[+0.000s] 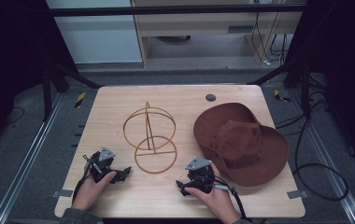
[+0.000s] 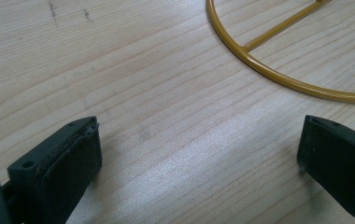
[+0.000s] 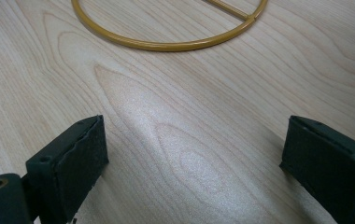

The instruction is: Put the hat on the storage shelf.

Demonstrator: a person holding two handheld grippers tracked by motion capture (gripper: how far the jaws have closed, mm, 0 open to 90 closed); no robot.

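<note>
Tools (image 1: 125,173) flanking wire stand (image 1: 155,154)

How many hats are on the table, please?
1. The brown hat lies on the right part of the wooden table, beside the gold wire stand and just beyond the right hand-held gripper.

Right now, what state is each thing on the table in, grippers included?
Left gripper: open, nothing between its jaws, held low over the table.
Right gripper: open, nothing between its jaws, held low over the table.
Brown hat: lying crown up, brim flat on the table, untouched.
Gold wire stand: upright on its round base ring, nothing on it, apart from the hat.
</note>
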